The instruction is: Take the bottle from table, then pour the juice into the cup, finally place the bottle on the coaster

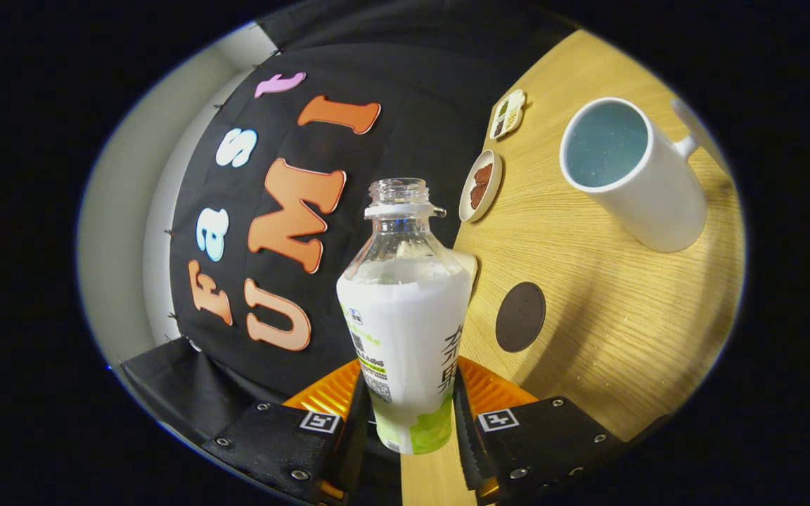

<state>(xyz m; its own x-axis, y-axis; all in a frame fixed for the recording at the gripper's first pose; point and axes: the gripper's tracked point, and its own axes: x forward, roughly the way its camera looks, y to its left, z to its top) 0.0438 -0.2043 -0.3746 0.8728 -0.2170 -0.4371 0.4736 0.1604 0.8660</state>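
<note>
My gripper (408, 414) is shut on the lower body of an uncapped clear bottle (405, 330) with a white and green label, both fingers pressing its sides. The whole scene is rolled sideways, so the bottle is tilted relative to the wooden table (616, 337) and lifted off it. White juice fills the bottle up to its shoulder. Beyond the fingers stands a white mug (633, 176) with a bluish inside, its handle turned away from the bottle. A dark round coaster (519, 317) lies flat on the table between the bottle and the mug.
Two small dishes lie at the table's far edge by the black cloth wall: a round one with brown food (481, 185) and a smaller one with divided contents (508, 114). Bare wood lies around the coaster and mug.
</note>
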